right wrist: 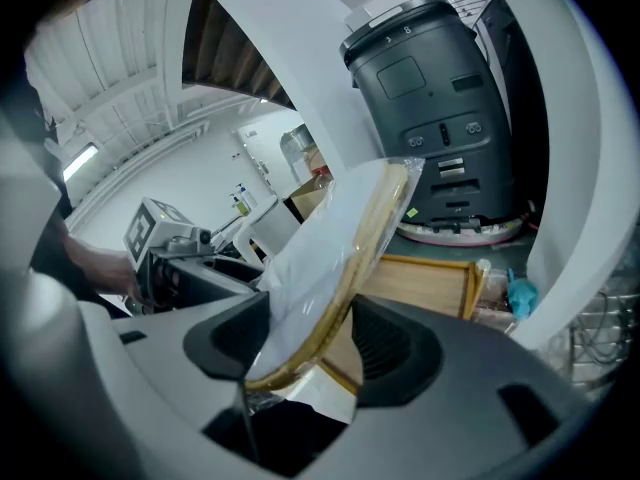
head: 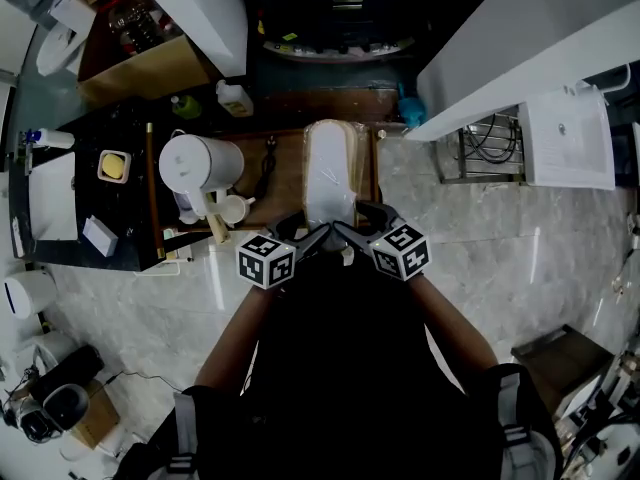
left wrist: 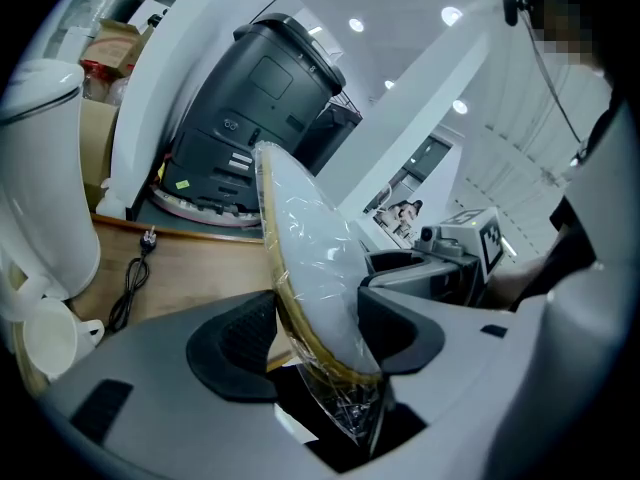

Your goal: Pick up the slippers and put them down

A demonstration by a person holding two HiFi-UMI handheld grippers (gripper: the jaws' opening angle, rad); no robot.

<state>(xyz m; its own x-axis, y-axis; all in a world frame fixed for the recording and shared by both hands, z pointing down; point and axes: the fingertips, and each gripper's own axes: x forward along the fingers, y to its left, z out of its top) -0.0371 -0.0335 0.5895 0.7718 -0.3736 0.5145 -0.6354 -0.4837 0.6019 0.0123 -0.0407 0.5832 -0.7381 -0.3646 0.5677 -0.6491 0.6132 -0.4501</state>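
A pair of white slippers [head: 330, 173] with tan soles, sealed in clear plastic, is held on edge between my two grippers above a wooden table [head: 287, 183]. My left gripper [head: 306, 240] is shut on the near end of the slippers [left wrist: 310, 258], with its pads against both faces and the plastic tail hanging down between them. From the other side my right gripper [head: 352, 234] is shut on the same end of the slippers [right wrist: 335, 258]. In each gripper view the other gripper's marker cube shows close beside the pack.
A white kettle [head: 198, 163] and a small cup [head: 236, 209] stand at the table's left side, next to a black cord and plug [left wrist: 135, 268]. A dark grey machine [left wrist: 262, 98] stands beyond the table. White counters flank it over a marble floor [head: 500, 258].
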